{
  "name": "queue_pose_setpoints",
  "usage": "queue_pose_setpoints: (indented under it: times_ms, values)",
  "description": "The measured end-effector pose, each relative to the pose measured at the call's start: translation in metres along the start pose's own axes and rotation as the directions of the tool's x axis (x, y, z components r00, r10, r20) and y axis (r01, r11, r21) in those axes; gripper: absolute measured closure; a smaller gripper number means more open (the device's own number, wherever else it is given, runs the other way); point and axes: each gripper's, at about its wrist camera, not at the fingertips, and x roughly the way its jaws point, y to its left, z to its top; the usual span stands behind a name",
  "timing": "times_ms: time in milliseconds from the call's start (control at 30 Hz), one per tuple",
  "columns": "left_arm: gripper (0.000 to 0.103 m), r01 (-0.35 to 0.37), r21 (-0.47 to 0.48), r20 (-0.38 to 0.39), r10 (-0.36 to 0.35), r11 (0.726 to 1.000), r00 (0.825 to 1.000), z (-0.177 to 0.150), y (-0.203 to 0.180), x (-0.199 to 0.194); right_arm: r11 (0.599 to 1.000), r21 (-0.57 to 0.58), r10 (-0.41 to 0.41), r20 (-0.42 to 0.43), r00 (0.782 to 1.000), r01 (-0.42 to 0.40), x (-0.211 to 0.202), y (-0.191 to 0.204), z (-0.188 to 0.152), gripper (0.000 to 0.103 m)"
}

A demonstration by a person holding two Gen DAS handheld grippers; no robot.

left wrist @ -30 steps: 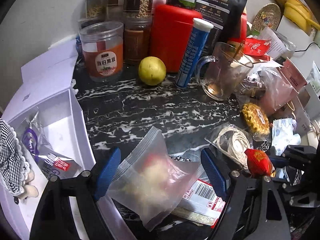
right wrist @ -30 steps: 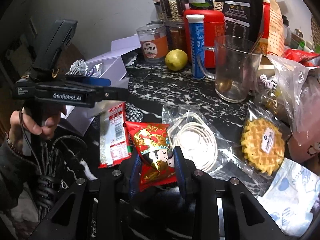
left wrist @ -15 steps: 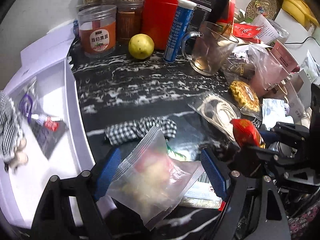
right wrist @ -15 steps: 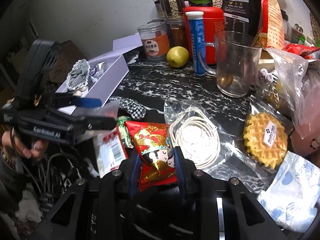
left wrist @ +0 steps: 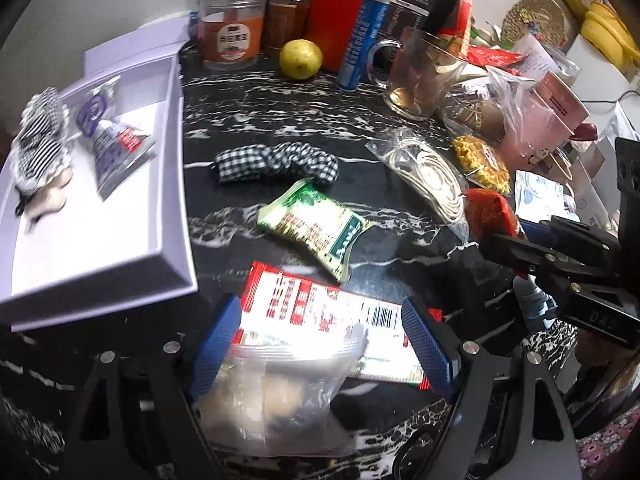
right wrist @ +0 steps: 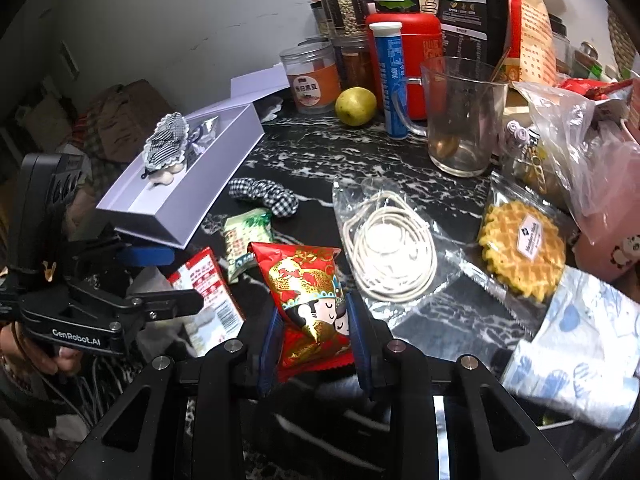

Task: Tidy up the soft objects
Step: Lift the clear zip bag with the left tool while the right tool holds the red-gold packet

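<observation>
The right gripper [right wrist: 314,334] has its jaws clenched on a red-and-gold snack packet [right wrist: 308,300] held above the black marbled counter [left wrist: 280,120], while the left gripper [left wrist: 320,344] stands with jaws spread wide around a clear zip bag [left wrist: 280,392]; whether the pads press it cannot be told. Beyond lie a red-and-white sachet [left wrist: 328,316], a green snack packet [left wrist: 316,228] and a checked scrunchie [left wrist: 276,162]. To the left, the white box [left wrist: 176,184] holds a striped fabric piece [left wrist: 36,140] and a purple-printed packet [left wrist: 112,140].
</observation>
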Motion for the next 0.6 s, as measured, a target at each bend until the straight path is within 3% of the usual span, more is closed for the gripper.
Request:
queue_pose_setpoints:
  times_ms: [200, 333, 467, 600]
  values:
    - [0.021, -0.082, -0.011, 0.117, 0.083, 0.997, 0.990, -0.007, 0.000, -0.030, 1.000, -0.002, 0.007, 0.005, 1.000, -0.007, -0.006, 0.006, -0.007, 0.071]
    - [0.021, -0.148, -0.077, 0.163, 0.159, 0.986, 0.974, -0.013, 0.006, -0.040, 1.000, 0.001, 0.012, 0.009, 1.000, -0.012, -0.009, 0.009, -0.010, 0.071]
    - [0.021, -0.206, -0.183, 0.157, 0.236, 0.961, 0.959, -0.020, 0.016, -0.037, 1.000, 0.002, 0.010, 0.007, 1.000, -0.010, -0.009, 0.011, -0.011, 0.071]
    - [0.021, -0.218, -0.245, 0.121, 0.253, 0.945, 0.960, -0.028, 0.022, -0.031, 1.000, 0.001, 0.014, 0.004, 1.000, -0.014, -0.007, 0.011, -0.012, 0.071]
